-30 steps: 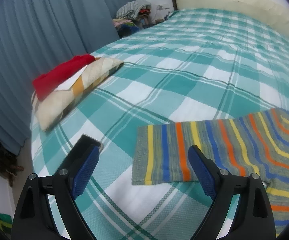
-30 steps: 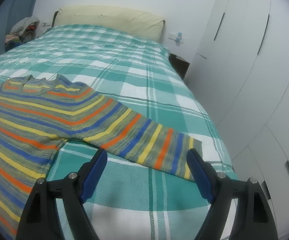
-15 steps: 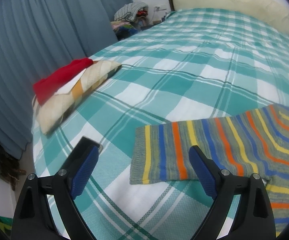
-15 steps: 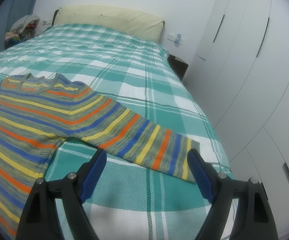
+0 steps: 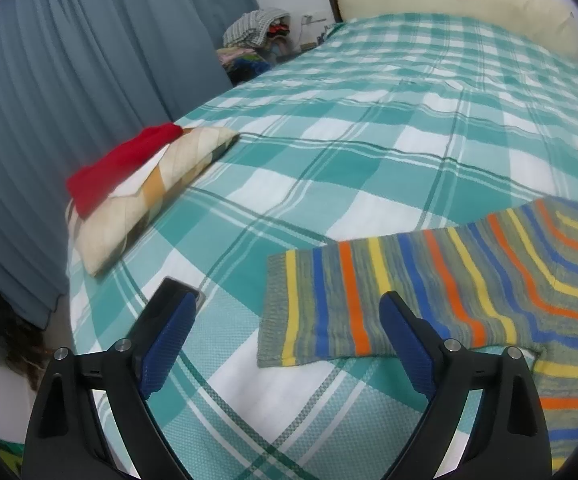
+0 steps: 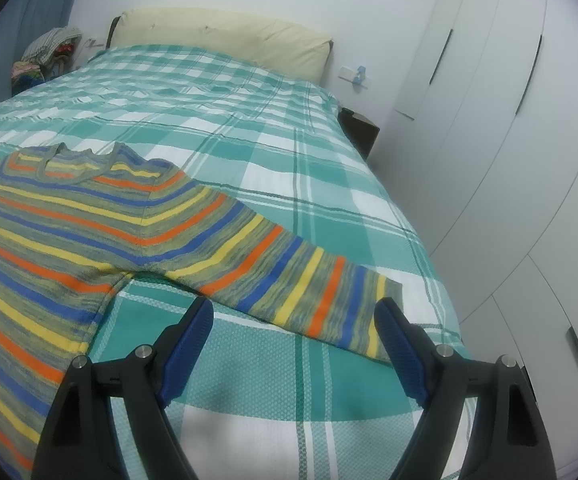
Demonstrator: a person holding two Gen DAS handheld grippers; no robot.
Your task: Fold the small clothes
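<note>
sweater: striped sweater lies flat on the bed, spread out, stripes orange, yellow, blue on grey-green; neckline toward the headboard
sleeves: one sleeve stretched out toward the curtain side, cuff end flat on the cover; other sleeve stretched toward the wardrobe side, cuff near the bed edge
left gripper: jaws spread wide, nothing held, above the cover just short of the sleeve cuff; right blue pad overlaps the sleeve's lower edge in view, contact cannot be told
right gripper: jaws spread wide, nothing held, over the cover just below the other sleeve; cuff sits between the fingertips in view, contact cannot be told
bed: teal and white check cover, fairly smooth
cushion: cream patterned, at the bed edge on the curtain side, well apart from the sweater
red cloth: folded, lying on top of the cushion
headboard pillow: pale yellow, long, at the far end
curtain: blue-grey, along the left side
clothes pile: heap in the far corner beside the bed
wardrobe: white doors along the right side
</note>
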